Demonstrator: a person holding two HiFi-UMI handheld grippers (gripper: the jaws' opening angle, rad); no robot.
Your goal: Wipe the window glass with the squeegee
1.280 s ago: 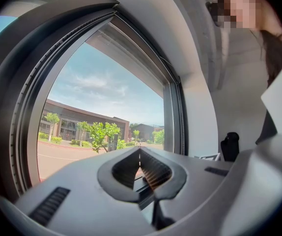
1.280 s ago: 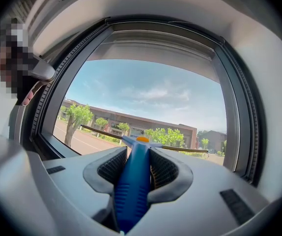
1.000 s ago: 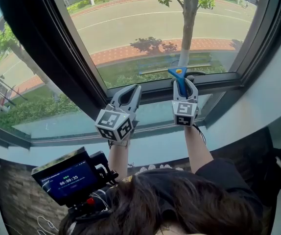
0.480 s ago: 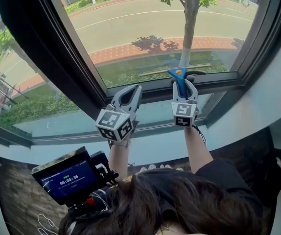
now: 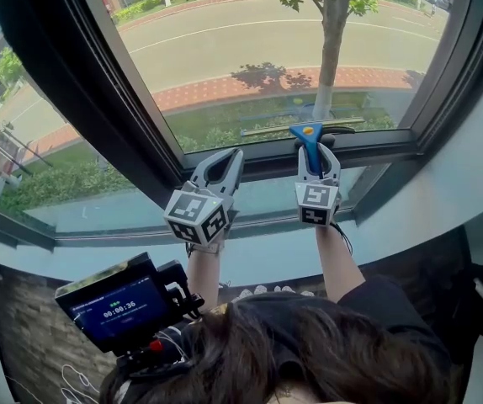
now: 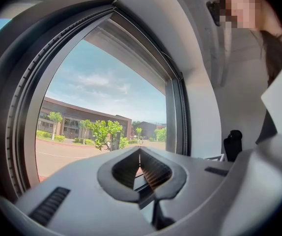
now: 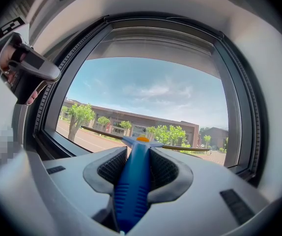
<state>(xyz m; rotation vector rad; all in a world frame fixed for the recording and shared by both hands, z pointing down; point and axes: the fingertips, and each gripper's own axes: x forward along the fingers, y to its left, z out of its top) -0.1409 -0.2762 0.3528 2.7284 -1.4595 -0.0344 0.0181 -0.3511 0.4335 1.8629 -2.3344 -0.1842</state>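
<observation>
- Blue-handled squeegee with an orange spot at its head and a long thin blade [image 5: 310, 138]: held up at the window, with the blade lying level across the bottom of the clear window glass [image 5: 267, 40], just above the lower rail.
- Right gripper [image 5: 318, 151]: its grey ribbed fingers [image 7: 109, 168] are closed on the blue handle, one on each side. The handle runs straight out between them towards the pane.
- Left gripper [image 5: 227, 160]: its fingers [image 6: 125, 168] are closed tip to tip with nothing between them. It is just beside the right gripper, pointing at the lower frame, apart from the squeegee.
- Dark metal window frame [image 5: 98, 99]: a thick slanted post is left of both grippers, and the lower rail is under the blade.
- Outside through the glass: a tree trunk [image 5: 330, 66], a road and a brick path.
- Black handheld monitor with a lit screen [image 5: 115, 305]: low left, near the person's head.
</observation>
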